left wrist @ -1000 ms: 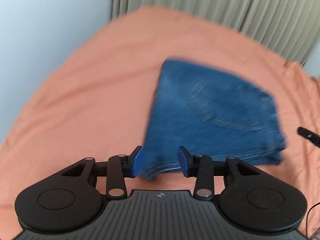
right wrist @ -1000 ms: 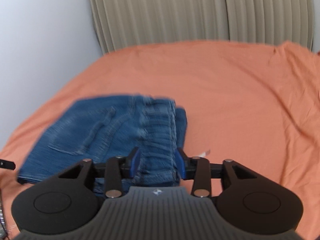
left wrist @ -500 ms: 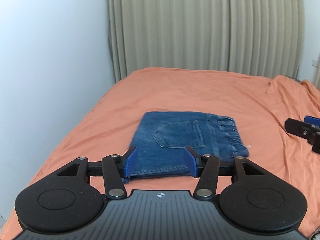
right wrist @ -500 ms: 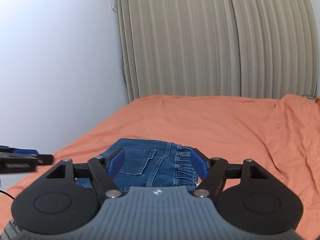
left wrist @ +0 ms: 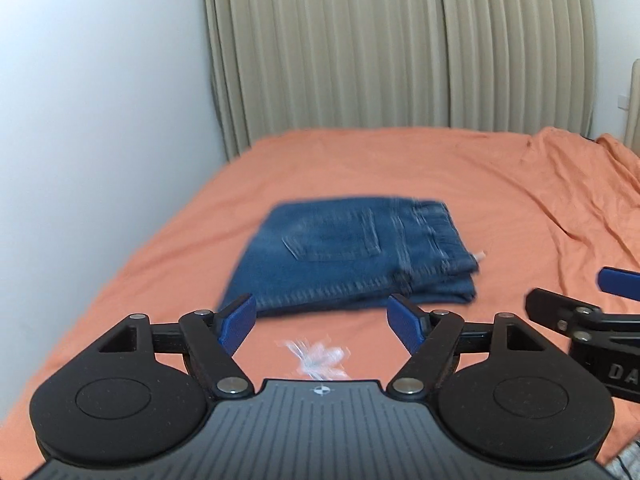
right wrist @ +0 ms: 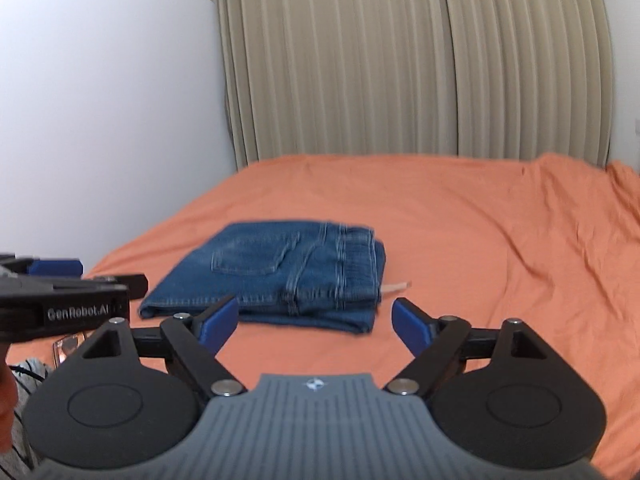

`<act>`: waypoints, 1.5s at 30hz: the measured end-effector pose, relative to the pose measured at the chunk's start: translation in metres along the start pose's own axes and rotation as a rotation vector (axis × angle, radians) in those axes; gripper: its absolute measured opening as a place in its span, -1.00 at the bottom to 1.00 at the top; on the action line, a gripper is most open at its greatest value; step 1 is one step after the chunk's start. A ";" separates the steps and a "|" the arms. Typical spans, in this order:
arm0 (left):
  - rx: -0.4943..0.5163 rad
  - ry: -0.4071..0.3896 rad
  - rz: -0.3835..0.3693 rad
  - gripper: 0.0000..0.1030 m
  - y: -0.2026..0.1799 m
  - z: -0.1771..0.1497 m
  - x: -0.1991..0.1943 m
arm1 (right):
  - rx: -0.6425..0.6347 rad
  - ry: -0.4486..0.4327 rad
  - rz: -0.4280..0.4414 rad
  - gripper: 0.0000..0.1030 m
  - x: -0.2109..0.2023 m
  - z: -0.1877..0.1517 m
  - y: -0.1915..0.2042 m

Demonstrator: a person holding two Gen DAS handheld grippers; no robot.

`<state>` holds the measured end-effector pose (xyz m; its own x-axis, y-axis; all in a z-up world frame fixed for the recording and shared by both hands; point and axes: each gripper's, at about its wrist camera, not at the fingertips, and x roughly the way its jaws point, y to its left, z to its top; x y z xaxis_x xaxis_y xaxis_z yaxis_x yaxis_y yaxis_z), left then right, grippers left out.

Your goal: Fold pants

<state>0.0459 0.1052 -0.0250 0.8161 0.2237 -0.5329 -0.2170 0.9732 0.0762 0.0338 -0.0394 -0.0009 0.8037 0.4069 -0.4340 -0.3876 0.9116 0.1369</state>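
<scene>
Folded blue jeans [left wrist: 352, 252] lie flat on the orange bed sheet [left wrist: 500, 208], back pocket up and waistband to the right. My left gripper [left wrist: 322, 316] hovers just short of their near edge, jaws opening wide, nothing between them. In the right wrist view the jeans [right wrist: 280, 268] sit left of centre, and my right gripper [right wrist: 314, 316] hangs before their near edge, jaws also opening and empty. Each gripper's fingers [left wrist: 560, 312] [right wrist: 56, 268] show at the edge of the other's view.
A white wall [left wrist: 100, 120] runs along the bed's left side and beige pleated curtains [left wrist: 400, 48] hang behind it. A small white tag [right wrist: 396, 287] pokes out beside the waistband. The sheet is rumpled on the right [right wrist: 580, 220]. Striped grey fabric [right wrist: 24, 380] lies at lower left.
Both grippers have let go of the jeans, drawn back and risen, with jaws spreading wide. The jeans now rest folded on the sheet, farther from both cameras.
</scene>
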 end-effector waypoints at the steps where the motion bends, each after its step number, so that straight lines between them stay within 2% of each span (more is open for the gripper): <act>1: -0.010 0.011 -0.002 0.69 0.001 -0.002 0.002 | 0.005 0.009 -0.002 0.56 0.004 -0.004 0.000; 10: -0.041 0.054 0.014 0.69 0.014 -0.010 0.004 | 0.009 0.039 0.018 0.56 0.025 -0.012 0.011; 29: -0.020 0.047 0.023 0.70 0.006 -0.004 -0.004 | -0.016 -0.025 0.036 0.56 0.000 -0.002 0.016; 45: -0.008 0.043 0.016 0.71 -0.001 -0.002 -0.011 | -0.001 -0.044 0.045 0.56 -0.008 -0.002 0.011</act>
<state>0.0367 0.1016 -0.0208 0.7889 0.2364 -0.5672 -0.2343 0.9690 0.0780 0.0220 -0.0325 0.0020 0.8043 0.4500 -0.3882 -0.4243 0.8921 0.1550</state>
